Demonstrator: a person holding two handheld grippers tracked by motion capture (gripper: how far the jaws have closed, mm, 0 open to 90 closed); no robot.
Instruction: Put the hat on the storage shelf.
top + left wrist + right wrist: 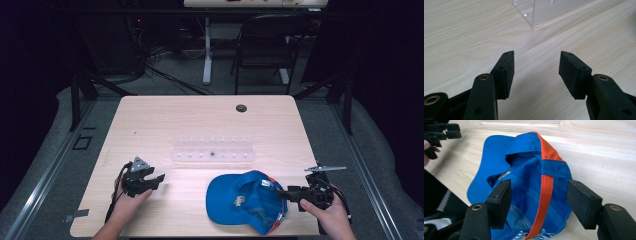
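A blue cap (245, 200) with orange trim lies crumpled near the table's front right. In the right gripper view the cap (531, 170) shows its inside and an orange band. My right gripper (282, 192) reaches in from the right; its jaws (539, 192) stand wide on either side of the cap's rear part, and the pads do not press on it. My left gripper (156, 181) rests at the front left, held by a hand. It is open (536, 62) above bare wood with nothing between its pads.
A clear plastic rack (212, 150) lies across the middle of the wooden table (200, 115); its corner (544, 10) is ahead of the left jaws. A dark cable hole (241, 108) sits near the far edge. Beyond the table stands a black chair (265, 40).
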